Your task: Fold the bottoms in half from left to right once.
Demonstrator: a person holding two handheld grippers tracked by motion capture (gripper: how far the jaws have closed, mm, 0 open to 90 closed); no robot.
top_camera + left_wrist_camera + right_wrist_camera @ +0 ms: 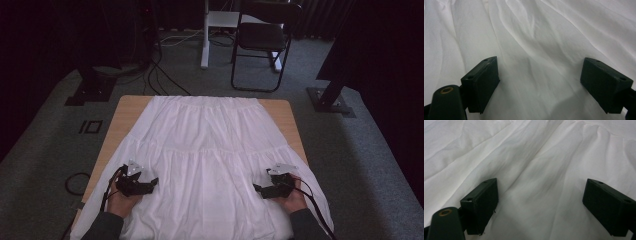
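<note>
A white tiered skirt [210, 145] lies spread flat over the wooden table [127, 107], waistband at the far end, hem hanging over the near edge. My left gripper [151, 183] rests on the skirt's lower left part, jaws pointing inward. My right gripper [258, 190] rests on the lower right part, facing the left one. In the left gripper view the gripper [540, 82] is open, its jaws wide apart over wrinkled white cloth [536, 37], nothing pinched. In the right gripper view the gripper [540, 203] is open too, over creased cloth [544, 165].
A black chair [262, 40] and a white table leg [205, 35] stand on the grey carpet beyond the table. Cables [160, 75] trail on the floor at the far left. Dark stand bases [90, 90] sit either side. Wood shows at the table's far corners.
</note>
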